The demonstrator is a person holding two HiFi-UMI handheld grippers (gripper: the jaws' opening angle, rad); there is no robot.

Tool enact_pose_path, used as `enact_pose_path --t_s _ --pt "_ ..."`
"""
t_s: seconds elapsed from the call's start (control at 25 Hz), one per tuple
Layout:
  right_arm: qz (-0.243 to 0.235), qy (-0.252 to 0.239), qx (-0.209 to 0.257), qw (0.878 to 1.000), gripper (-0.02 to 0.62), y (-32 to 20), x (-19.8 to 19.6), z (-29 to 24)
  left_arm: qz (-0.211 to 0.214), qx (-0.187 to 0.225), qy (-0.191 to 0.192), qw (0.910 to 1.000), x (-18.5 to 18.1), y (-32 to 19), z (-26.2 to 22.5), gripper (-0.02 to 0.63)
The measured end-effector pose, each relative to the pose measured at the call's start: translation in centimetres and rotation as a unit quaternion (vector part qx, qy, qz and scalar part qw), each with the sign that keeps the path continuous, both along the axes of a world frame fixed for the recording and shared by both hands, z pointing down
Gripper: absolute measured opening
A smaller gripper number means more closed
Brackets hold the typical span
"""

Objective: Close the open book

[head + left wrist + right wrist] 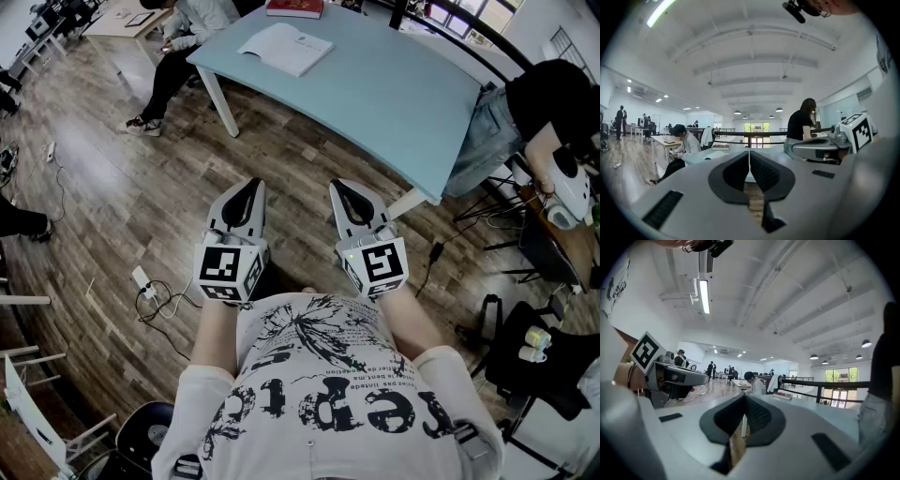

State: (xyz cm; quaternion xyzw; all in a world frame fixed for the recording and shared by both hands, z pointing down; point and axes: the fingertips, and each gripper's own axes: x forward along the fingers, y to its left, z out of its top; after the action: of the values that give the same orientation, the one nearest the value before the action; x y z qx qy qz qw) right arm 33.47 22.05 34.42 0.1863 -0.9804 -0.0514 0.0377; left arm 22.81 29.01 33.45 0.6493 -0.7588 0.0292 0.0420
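The open book (286,47) lies white, pages up, on the far part of a light blue table (394,84), with a shut red book (294,8) beyond it. I stand back from the table's near edge and hold both grippers at waist height over the wooden floor, pointing toward the table. The left gripper (253,186) is shut with nothing in it, its pads meeting in the left gripper view (749,152). The right gripper (339,187) is also shut and empty (744,396). The red book (782,396) shows past the right jaws.
A seated person (178,37) is at the table's far left corner and another person (553,103) at its right end. A power strip and cables (145,281) lie on the floor to my left. Black chairs and bags (534,356) crowd the right side.
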Motion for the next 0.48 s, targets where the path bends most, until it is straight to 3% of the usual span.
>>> enact_pose_path --t_s 0.48 --pt "0.013 -0.002 -0.034 0.999 0.009 -0.1 -1.5 1.4 0.015 -0.007 0.013 0.9998 -0.9 0.2 1.7 0.023"
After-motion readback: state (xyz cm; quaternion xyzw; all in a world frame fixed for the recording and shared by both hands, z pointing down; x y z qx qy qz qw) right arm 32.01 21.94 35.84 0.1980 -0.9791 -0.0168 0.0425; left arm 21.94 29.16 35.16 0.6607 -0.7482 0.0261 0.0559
